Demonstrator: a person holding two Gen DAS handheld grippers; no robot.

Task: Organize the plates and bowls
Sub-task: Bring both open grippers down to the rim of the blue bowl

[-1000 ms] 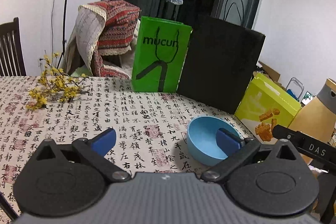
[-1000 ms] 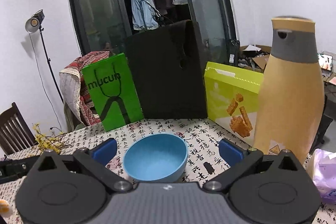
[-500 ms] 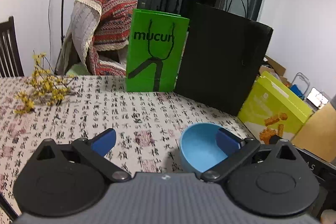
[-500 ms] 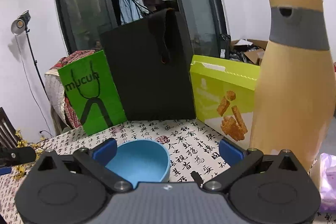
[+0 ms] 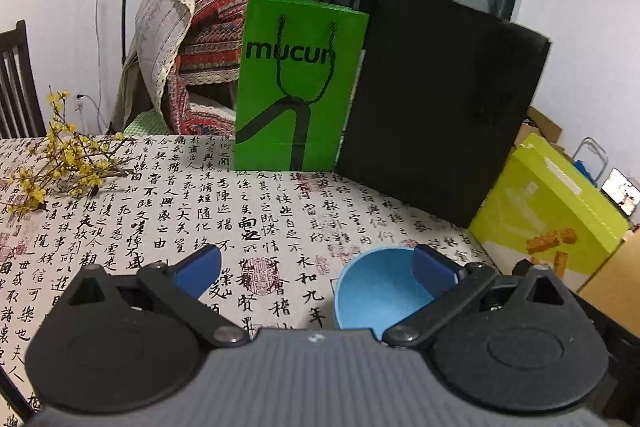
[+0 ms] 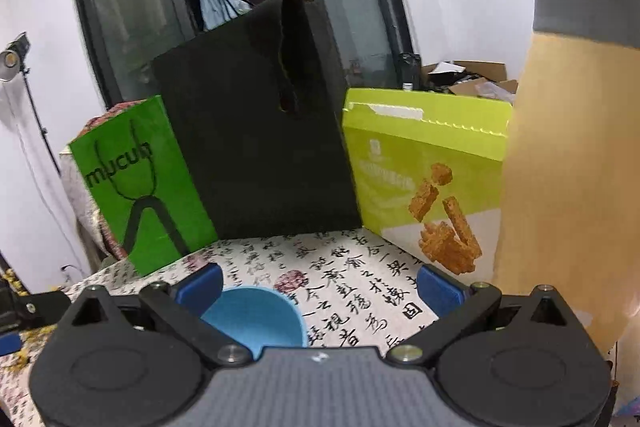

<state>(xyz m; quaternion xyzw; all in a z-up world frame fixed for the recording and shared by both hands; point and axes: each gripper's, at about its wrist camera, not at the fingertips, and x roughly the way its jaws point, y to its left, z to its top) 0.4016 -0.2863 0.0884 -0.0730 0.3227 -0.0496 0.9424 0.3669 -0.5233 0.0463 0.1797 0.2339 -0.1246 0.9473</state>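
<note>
Bowl (image 5: 376,291) beside left gripper's (image 5: 316,269) right finger

a table (image 5: 168,211) covered in a white cloth printed with black calligraphy is filling the middle of both views. a blue bowl (image 5: 380,291) is sitting on it at lower centre-right of the left view. a green bag (image 5: 296,87), a black bag (image 5: 440,115) and a lime snack box (image 6: 424,179) are standing along the far edge. yellow flower sprigs (image 5: 60,159) are lying at left, and a tan bottle (image 6: 572,167) is standing at far right.
</note>
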